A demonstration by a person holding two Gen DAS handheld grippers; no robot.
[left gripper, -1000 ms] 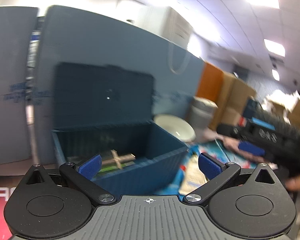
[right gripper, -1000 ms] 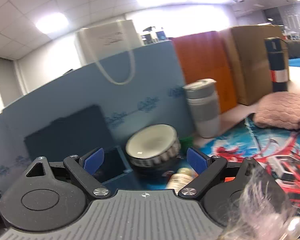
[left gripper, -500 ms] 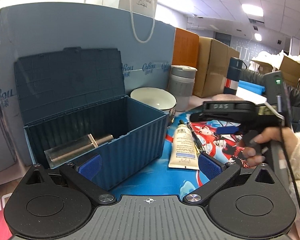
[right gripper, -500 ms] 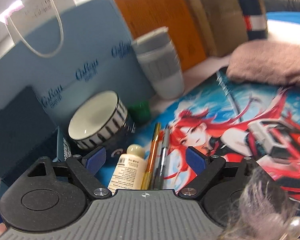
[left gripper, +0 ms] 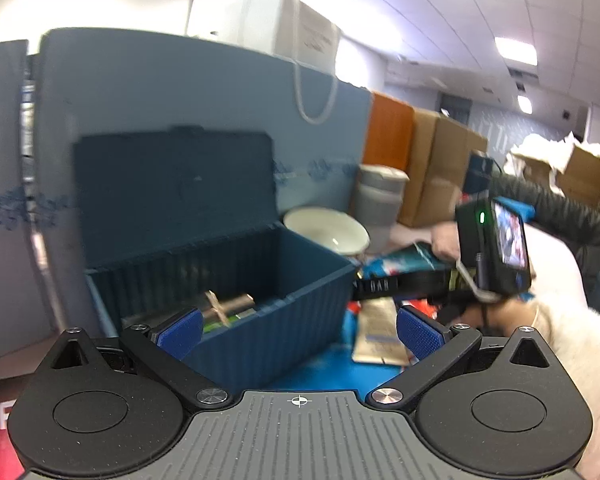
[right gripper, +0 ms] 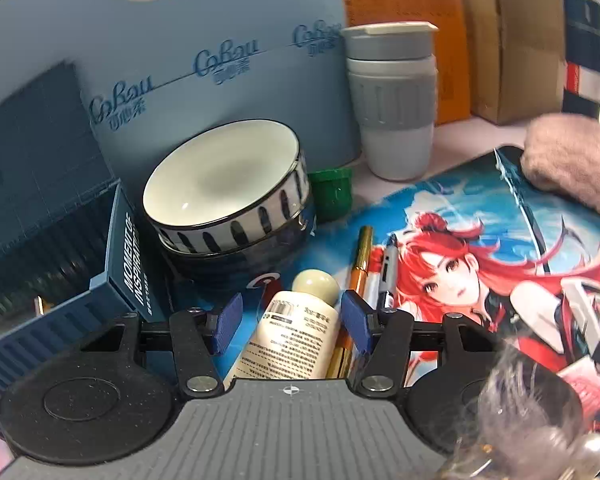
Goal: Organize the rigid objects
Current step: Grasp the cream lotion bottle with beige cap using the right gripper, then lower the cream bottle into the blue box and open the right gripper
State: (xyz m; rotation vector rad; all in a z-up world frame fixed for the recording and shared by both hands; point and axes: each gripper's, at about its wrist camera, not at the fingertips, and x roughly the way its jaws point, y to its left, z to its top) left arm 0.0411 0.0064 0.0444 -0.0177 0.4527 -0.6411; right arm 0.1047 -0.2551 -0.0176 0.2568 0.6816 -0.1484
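Note:
A cream tube (right gripper: 296,336) with a round cap lies on the anime desk mat (right gripper: 480,240). My right gripper (right gripper: 292,322) is lowered around it, its blue pads (right gripper: 228,322) on either side with small gaps, jaws partly closed. Two pens (right gripper: 360,264) lie beside the tube on its right. The open dark blue storage box (left gripper: 260,280) holds a metallic cylinder (left gripper: 228,306); its edge shows in the right wrist view (right gripper: 60,280). My left gripper (left gripper: 298,330) is open and empty, held in front of the box. The right gripper's body shows in the left wrist view (left gripper: 488,248).
A striped bowl (right gripper: 228,200) sits behind the tube, with a green cap (right gripper: 330,194) and a grey tumbler (right gripper: 392,100) further back. A light blue board (right gripper: 220,60) walls the rear. A pink cloth (right gripper: 572,160) lies at right. Cardboard boxes (left gripper: 440,168) stand behind.
My right gripper has come down and forward over the cream tube and its jaws have narrowed around it. My left gripper view has swung left and back, still open.

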